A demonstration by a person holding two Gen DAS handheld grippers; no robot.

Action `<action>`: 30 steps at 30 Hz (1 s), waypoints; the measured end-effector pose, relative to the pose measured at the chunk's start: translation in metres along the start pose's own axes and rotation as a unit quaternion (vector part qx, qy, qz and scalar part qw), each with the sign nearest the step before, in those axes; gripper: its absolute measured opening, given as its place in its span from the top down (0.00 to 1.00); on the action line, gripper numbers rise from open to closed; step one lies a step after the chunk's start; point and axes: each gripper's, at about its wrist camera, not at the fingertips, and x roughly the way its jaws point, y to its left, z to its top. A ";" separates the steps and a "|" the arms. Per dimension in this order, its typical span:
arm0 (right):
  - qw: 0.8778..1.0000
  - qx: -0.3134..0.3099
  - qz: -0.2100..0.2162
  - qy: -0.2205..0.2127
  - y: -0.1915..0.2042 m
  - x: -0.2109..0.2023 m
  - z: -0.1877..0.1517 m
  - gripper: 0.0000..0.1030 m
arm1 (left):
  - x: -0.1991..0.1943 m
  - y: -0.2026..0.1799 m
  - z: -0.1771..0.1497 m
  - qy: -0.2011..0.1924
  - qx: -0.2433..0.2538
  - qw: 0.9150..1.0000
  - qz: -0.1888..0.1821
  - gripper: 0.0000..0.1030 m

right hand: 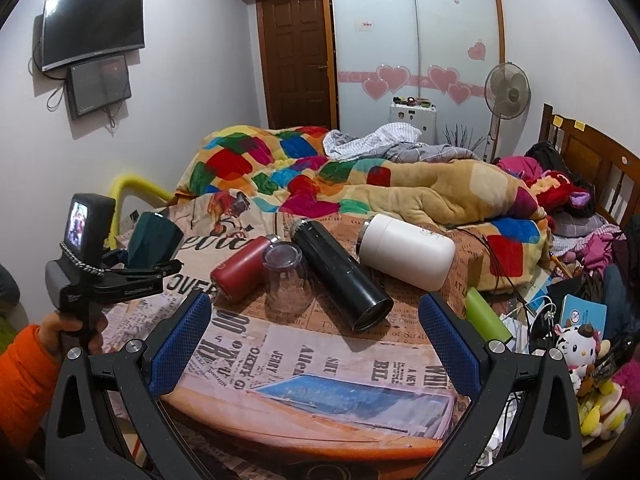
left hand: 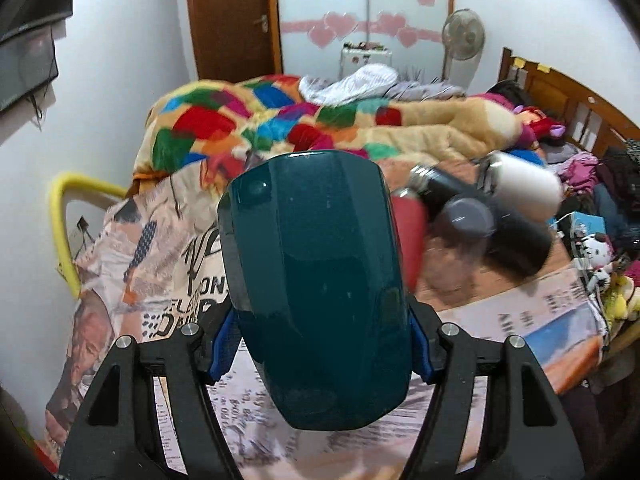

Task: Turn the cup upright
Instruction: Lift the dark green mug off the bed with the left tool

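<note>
My left gripper (left hand: 320, 344) is shut on a dark teal cup (left hand: 316, 280) and holds it in the air above the newspaper-print bed cover; its base points away from the camera. The right wrist view shows that cup (right hand: 154, 242) tilted in the left gripper (right hand: 152, 266) at the left, above the bed edge. My right gripper (right hand: 316, 340) is open and empty, low over the front of the bed, near a clear glass cup (right hand: 286, 280) standing upside down.
On the bed lie a red flask (right hand: 240, 268), a black flask (right hand: 340, 276), a white flask (right hand: 408, 252) and a green case (right hand: 486, 314). A patchwork blanket (right hand: 280, 168) is heaped behind. Clutter and soft toys (right hand: 580, 352) fill the right side.
</note>
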 end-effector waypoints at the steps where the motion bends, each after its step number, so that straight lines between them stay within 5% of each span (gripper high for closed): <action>1: 1.000 0.000 0.000 -0.003 0.001 -0.003 0.000 0.00 | -0.006 -0.005 0.002 -0.004 0.002 1.000 -0.003 0.34; 13: 1.000 0.003 0.000 -0.029 -0.006 -0.029 -0.001 0.00 | -0.053 -0.078 0.011 -0.026 0.049 0.997 -0.060 0.34; 23: 1.000 0.011 -0.007 -0.021 -0.021 -0.030 -0.012 0.00 | -0.016 -0.149 -0.016 0.035 0.076 0.990 -0.113 0.34; 30: 1.000 0.018 -0.011 0.002 -0.032 -0.017 -0.022 0.00 | 0.032 -0.165 -0.043 0.100 0.062 0.986 -0.120 0.34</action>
